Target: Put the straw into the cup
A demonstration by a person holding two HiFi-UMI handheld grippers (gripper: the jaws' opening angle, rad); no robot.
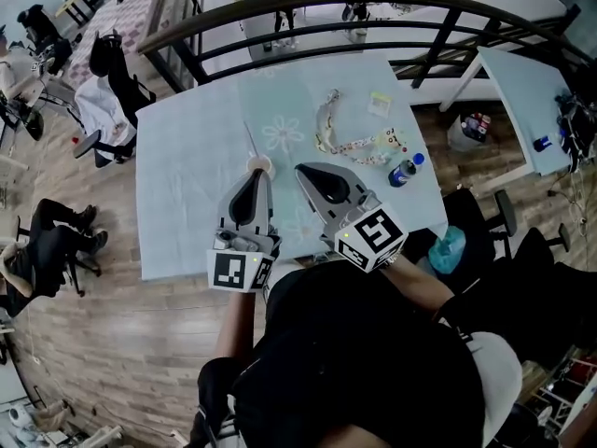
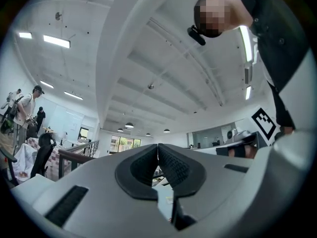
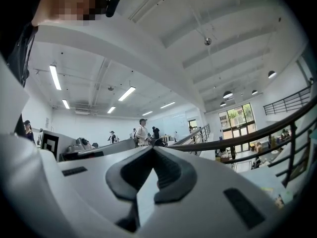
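Observation:
In the head view a small pale cup [image 1: 261, 163] stands on the light blue table [image 1: 187, 203]. A thin straw [image 1: 250, 140] rises out of the cup and leans toward the far left. My left gripper [image 1: 255, 173] is held above the table's near side with its tip just in front of the cup, and it partly hides the cup's near side. Its jaws are shut with nothing between them [image 2: 158, 146]. My right gripper [image 1: 299, 168] hovers to the right of the cup, also shut and holding nothing [image 3: 152, 148]. Both gripper views look out level over the room.
A patterned strap [image 1: 354, 144] lies at the table's right middle, a small packet [image 1: 380, 104] beyond it, and a blue bottle [image 1: 404, 171] near the right edge. A dark railing [image 1: 373, 0] runs behind the table. A chair holding a teal bag [image 1: 449, 248] stands at the right.

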